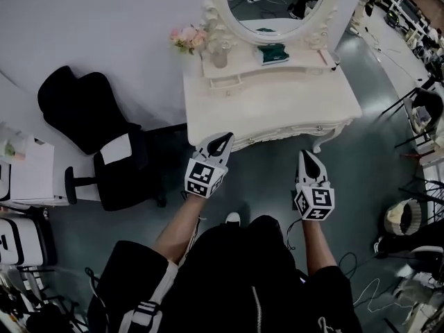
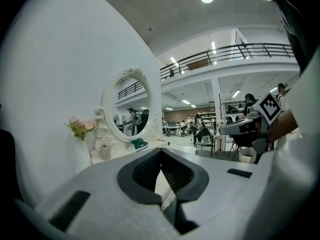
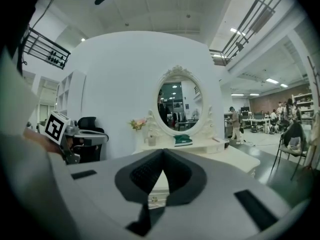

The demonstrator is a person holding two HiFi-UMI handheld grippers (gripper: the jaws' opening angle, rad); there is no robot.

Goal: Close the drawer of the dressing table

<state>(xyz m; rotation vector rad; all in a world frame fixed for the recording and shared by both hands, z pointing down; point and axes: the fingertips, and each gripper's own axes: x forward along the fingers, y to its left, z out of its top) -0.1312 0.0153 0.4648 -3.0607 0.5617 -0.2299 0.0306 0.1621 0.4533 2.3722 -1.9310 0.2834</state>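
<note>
The white dressing table (image 1: 277, 106) with its oval mirror (image 1: 274, 2) stands against the wall ahead of me. A small drawer front (image 1: 225, 82) under the raised shelf at the left seems to jut forward a little. My left gripper (image 1: 223, 139) hovers at the table's front left edge, shut and empty. My right gripper (image 1: 306, 155) is over the floor just short of the front right, also shut and empty. In the left gripper view the closed jaws (image 2: 160, 151) point at the tabletop. In the right gripper view the jaws (image 3: 163, 153) frame the table front and a drawer knob (image 3: 156, 199).
A black office chair (image 1: 97, 130) stands left of the table. Pink flowers (image 1: 187, 39), a glass jar (image 1: 219, 58) and a green item (image 1: 272, 53) sit on the shelf. A chair (image 1: 423, 109), a bin (image 1: 402, 217) and cables crowd the right side.
</note>
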